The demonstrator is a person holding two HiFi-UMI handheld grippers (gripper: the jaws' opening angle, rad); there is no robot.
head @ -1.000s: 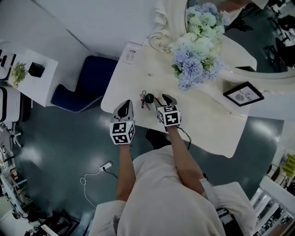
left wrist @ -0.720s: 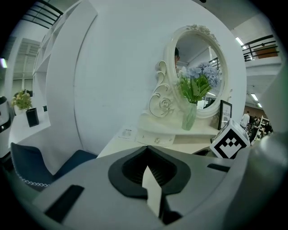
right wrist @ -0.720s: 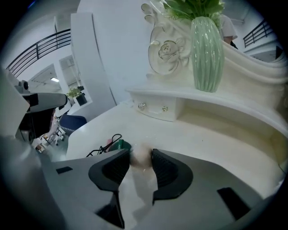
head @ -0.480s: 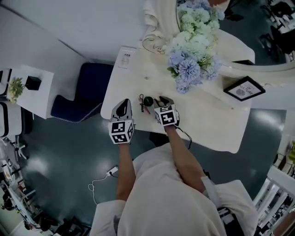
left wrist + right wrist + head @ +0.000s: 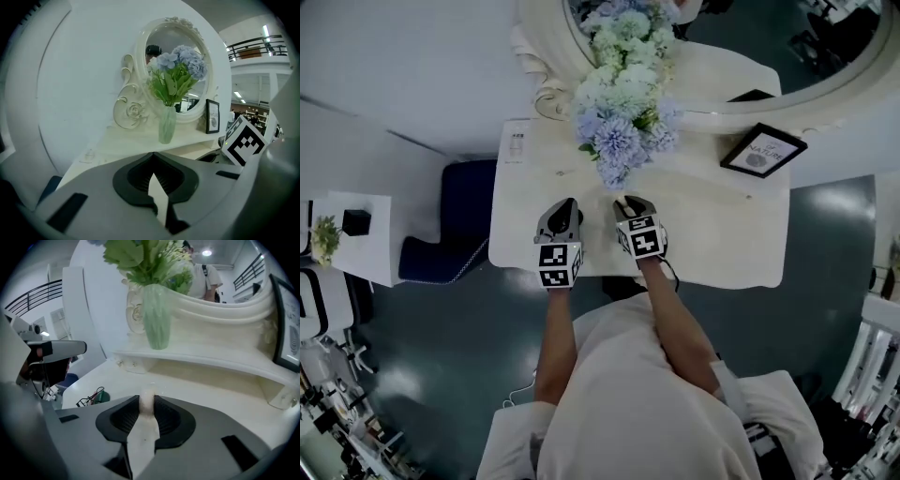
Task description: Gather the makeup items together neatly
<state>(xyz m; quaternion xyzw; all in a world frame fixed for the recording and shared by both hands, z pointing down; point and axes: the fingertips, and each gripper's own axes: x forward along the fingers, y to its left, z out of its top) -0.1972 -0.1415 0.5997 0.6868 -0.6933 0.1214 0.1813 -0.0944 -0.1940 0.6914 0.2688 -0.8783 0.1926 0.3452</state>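
Observation:
Only the right gripper view shows the makeup items (image 5: 93,398): a small green round piece with dark wire loops and a red bit, lying on the cream table (image 5: 722,234) to the left of my right gripper (image 5: 146,401). Its jaws have just been closing, and a small pale item (image 5: 147,397) fills the narrow gap between the pads. In the head view the right gripper (image 5: 628,202) sits just below the flowers (image 5: 619,112). My left gripper (image 5: 566,208) is beside it on the left. Its jaws (image 5: 152,161) are shut with the tips together and nothing between them.
A green vase (image 5: 156,317) holding the flowers stands at the back, before an oval mirror with an ornate cream frame (image 5: 712,103). A black picture frame (image 5: 763,150) leans at the right. A white card (image 5: 517,145) lies at the far-left corner. A blue chair (image 5: 455,216) stands left of the table.
Both grippers now sit closer to the flowers, and the left one has drawn nearer the right. The green piece and dark loops seen between them earlier no longer show in the head view.

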